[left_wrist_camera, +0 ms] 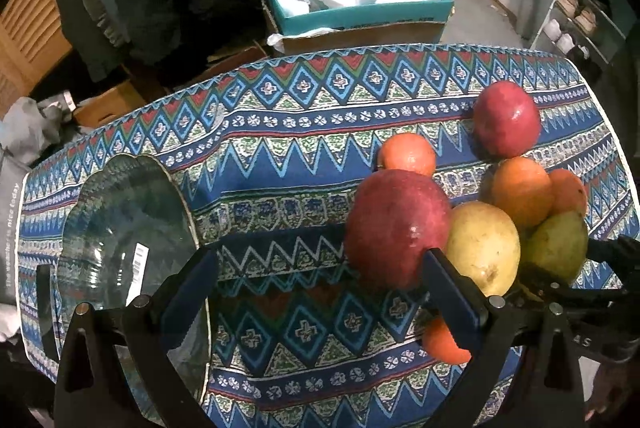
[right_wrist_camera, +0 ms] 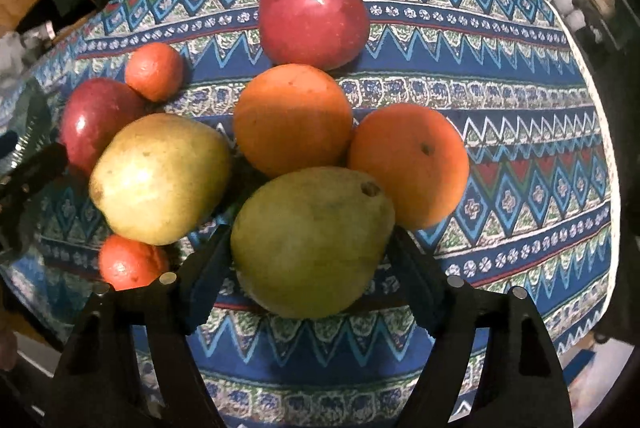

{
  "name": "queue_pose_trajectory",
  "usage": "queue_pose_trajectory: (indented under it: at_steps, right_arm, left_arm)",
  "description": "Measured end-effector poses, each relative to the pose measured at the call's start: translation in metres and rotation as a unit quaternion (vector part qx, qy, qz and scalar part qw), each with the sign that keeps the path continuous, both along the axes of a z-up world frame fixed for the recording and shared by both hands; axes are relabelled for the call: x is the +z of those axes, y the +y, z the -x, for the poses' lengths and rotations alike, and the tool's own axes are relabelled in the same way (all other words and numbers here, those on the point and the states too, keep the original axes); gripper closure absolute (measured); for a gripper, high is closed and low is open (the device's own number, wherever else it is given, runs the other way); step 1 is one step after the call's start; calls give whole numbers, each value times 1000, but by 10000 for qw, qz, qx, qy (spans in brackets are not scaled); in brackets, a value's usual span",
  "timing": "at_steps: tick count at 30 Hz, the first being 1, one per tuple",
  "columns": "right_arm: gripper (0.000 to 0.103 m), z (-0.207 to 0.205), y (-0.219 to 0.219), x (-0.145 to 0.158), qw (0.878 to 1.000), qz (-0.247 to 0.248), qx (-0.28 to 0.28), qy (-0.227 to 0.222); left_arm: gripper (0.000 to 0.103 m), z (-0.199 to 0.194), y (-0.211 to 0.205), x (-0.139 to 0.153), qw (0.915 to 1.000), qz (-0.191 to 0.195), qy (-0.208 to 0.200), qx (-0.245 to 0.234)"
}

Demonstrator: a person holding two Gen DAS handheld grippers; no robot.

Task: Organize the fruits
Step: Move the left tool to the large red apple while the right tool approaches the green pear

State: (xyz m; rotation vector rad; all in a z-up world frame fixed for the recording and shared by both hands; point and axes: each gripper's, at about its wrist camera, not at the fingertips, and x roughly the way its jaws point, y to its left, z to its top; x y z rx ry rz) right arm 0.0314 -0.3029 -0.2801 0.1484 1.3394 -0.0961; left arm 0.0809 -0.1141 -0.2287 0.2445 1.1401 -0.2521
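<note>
Left wrist view: the left gripper [left_wrist_camera: 320, 288] hangs low over the patterned tablecloth [left_wrist_camera: 304, 132], pointing across the table toward its far edge, jaws spread wide with only cloth between them. Its right finger [left_wrist_camera: 448, 280] stands just in front of a red apple [left_wrist_camera: 396, 228]; whether they touch cannot be told. A clear glass bowl [left_wrist_camera: 124, 228] sits near the table's left edge, beside the left finger. A small tangerine [left_wrist_camera: 442, 342] lies partly hidden behind the right finger.

Right wrist view: the right gripper [right_wrist_camera: 310, 260] points the same way, its two fingers flanking a green pear [right_wrist_camera: 312, 240], close against its sides; a firm clamp cannot be confirmed. The pear lies on the cloth at the near side of the fruit cluster. Beyond it are two oranges [right_wrist_camera: 294, 120], a yellow pear [right_wrist_camera: 160, 176] and a second red apple [right_wrist_camera: 314, 16] toward the far edge.
</note>
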Motion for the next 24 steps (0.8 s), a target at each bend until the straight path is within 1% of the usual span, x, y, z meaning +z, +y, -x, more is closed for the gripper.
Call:
queue_pose_trajectory:
  at_steps: [2,3,4,9,12,15,19,24]
  right_arm:
    - [25,-5,1,-3,10000,45,-6,-5]
    - [32,-6,1,-4,10000,12,12,-31]
    - [32,-4,-1,-6,10000,-43,45,-49]
    - [33,5,6,-1,9994,64,259,-213]
    - [33,10,11,10,9986,167,321,-376]
    - [33,11,12,22,9979,252,306,-507]
    - [33,8,7,36,9969,346,214,-673]
    - [33,5,-3,51,9945,542,237,-868]
  left_arm:
    - [1,0,-1,0,10000,34,7,-17]
    - [1,1,-3,0,10000,50,12,-46]
    - [1,0,-4,-1,10000,55,15,-71]
    - [1,0,-8,-3,9998,87,94,-152]
    - [1,-1,-10,-3,9996,157,124,-181]
    - [1,-2,-13,-4,9996,136,104,-240]
    - [1,-6,-17,-10,9993,188,186,-275]
    - [1,-10,-18,-17,9992,193,230,-276]
